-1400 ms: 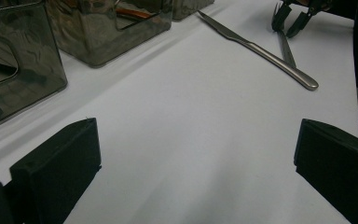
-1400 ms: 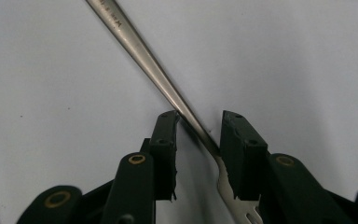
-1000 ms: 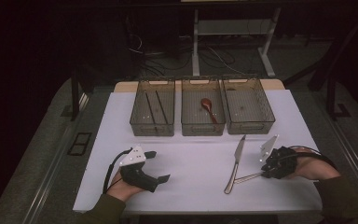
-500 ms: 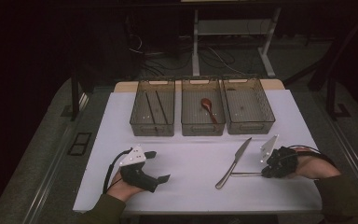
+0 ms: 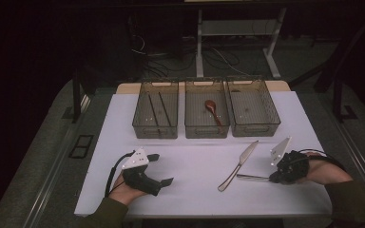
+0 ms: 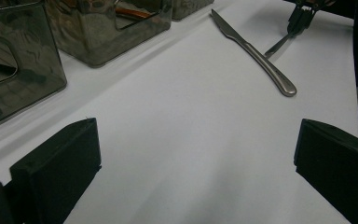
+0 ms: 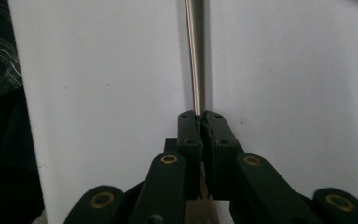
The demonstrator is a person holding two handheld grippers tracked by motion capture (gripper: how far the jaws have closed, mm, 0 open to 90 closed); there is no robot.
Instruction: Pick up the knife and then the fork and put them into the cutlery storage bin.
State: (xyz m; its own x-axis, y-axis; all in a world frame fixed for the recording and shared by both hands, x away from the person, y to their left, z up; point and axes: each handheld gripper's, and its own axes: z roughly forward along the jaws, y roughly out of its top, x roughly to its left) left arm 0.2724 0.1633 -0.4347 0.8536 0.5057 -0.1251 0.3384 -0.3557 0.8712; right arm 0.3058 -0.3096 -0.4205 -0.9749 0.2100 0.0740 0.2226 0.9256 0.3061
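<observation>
High view: I have the right gripper [image 5: 271, 178] clamped shut on the end of a thin metal utensil [image 5: 253, 177], whose far tip meets the knife [image 5: 237, 166] at its handle. The pick-up looks made; next I judge a straight lift clear of the knife, then a carry to the trays [image 5: 206, 114] beyond it. The left gripper [image 5: 161, 169] rests left of the knife on the desk [image 5: 195, 161].

Left gripper view: its jaws stand wide apart with nothing between; bare desk runs up to the knife [image 6: 256, 51].

Right gripper view: the pads pinch the utensil [image 7: 195, 56], with the desk edge close beside
</observation>
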